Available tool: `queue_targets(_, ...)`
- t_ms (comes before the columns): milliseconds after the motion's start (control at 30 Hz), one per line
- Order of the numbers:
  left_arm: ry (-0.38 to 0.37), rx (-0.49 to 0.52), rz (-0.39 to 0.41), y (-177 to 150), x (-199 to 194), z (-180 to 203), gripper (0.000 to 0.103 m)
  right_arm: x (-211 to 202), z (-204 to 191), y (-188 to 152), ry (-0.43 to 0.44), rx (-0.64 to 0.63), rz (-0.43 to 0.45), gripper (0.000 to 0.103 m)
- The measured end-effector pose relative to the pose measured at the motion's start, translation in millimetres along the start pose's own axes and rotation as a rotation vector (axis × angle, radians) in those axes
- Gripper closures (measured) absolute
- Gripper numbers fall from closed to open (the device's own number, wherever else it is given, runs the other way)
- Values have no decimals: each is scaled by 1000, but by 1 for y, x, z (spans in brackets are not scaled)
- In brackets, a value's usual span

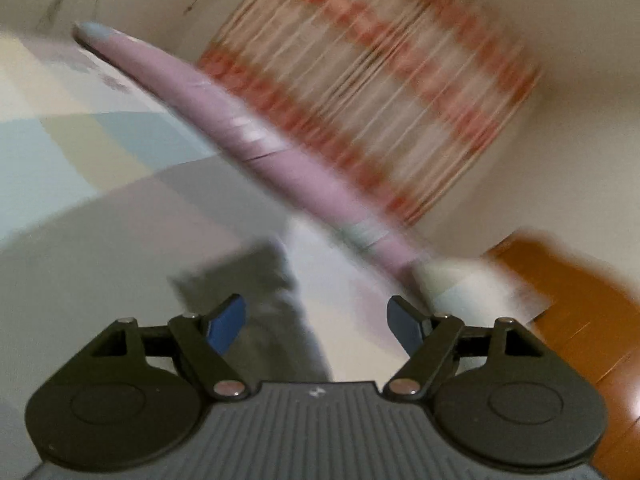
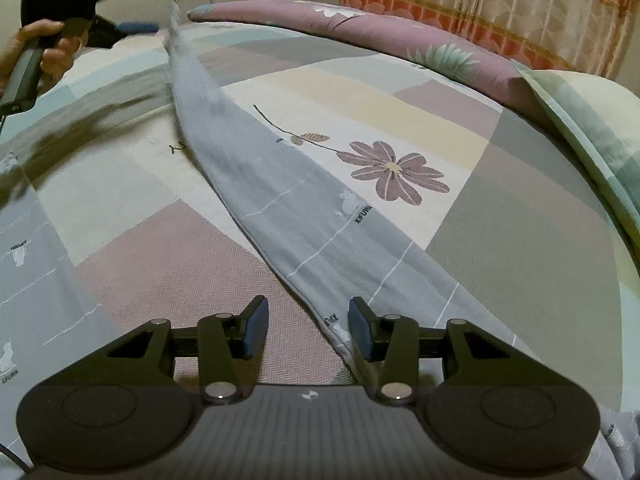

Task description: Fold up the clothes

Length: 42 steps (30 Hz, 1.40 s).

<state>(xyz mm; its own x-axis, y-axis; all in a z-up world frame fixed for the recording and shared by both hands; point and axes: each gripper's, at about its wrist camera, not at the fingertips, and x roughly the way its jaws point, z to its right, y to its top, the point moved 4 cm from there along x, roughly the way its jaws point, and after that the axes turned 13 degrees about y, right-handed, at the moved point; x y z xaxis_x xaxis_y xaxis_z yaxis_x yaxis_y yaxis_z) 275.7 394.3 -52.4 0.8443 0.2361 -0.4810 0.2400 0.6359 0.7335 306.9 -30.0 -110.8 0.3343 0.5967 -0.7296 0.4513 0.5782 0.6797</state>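
A grey garment (image 2: 280,184) with thin white lines and small white animal prints lies stretched as a long strip across the bed. Its near end runs between the jaws of my right gripper (image 2: 308,328), close to the right pad, and the pads do not press on it. The garment's far end rises towards my left gripper, which a hand (image 2: 52,46) holds at the top left. In the blurred left wrist view, my left gripper (image 1: 315,320) stands wide open. Grey cloth (image 1: 276,292) shows between and below its pads without touching them.
The bed has a patchwork sheet (image 2: 520,220) with a printed flower (image 2: 394,172). A purple leaf-print quilt (image 2: 360,28) runs along its far edge, with a green checked pillow (image 2: 592,120) at the right. A red and beige curtain (image 2: 500,4) hangs behind. Wooden floor (image 1: 580,320) shows beside the bed.
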Motion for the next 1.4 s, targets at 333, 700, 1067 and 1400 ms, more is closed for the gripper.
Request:
queue_targets(333, 185, 126, -117, -9, -1, -16, 25, 12, -25, 27, 28, -154, 20, 54)
queue_targets(700, 453, 504, -231, -32, 79, 66, 27, 32, -67, 70, 102, -211, 95, 55)
queue_targets(1067, 583, 477, -281, -37, 32, -5, 33, 3, -48, 51, 49, -175, 87, 55)
queue_targets(1400, 390, 229, -318, -26, 7, -44, 35, 16, -43, 88, 123, -195, 103, 61)
